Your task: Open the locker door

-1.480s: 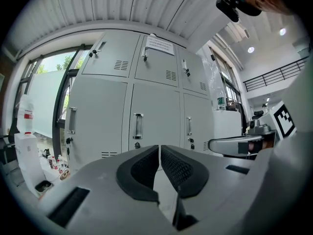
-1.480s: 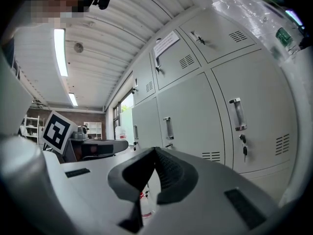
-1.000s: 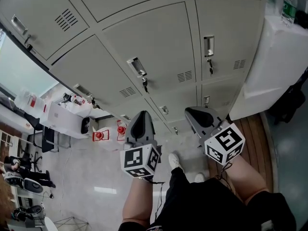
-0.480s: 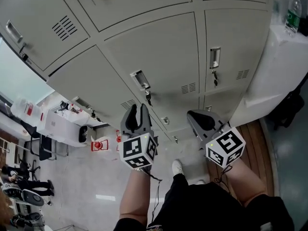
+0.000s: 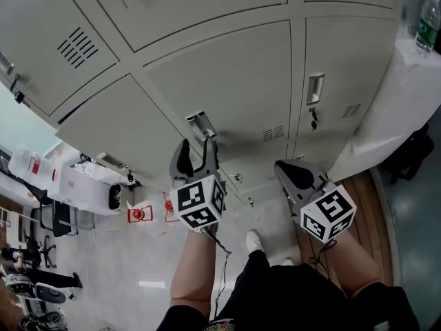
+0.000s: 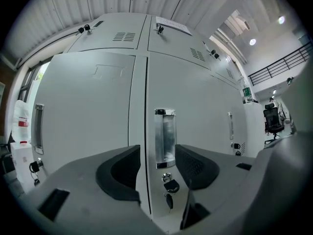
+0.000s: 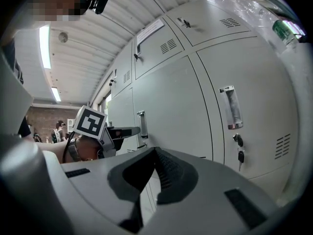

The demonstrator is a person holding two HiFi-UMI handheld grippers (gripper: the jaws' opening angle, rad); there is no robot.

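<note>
left hand-held gripper (image 5: 198, 145): jaws just swung out wide, nothing pinched | locker door (image 6: 205, 116): shut, chrome handle (image 6: 165, 138) by its left edge, lined up between those jaws, not touched | right hand-held gripper (image 7: 155, 152): jaws closed, empty, clear of the lockers

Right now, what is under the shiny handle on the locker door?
Under the handle is a small lock with a key in it, and another key dangles below that. What is inside is hidden behind the shut locker door.
</note>
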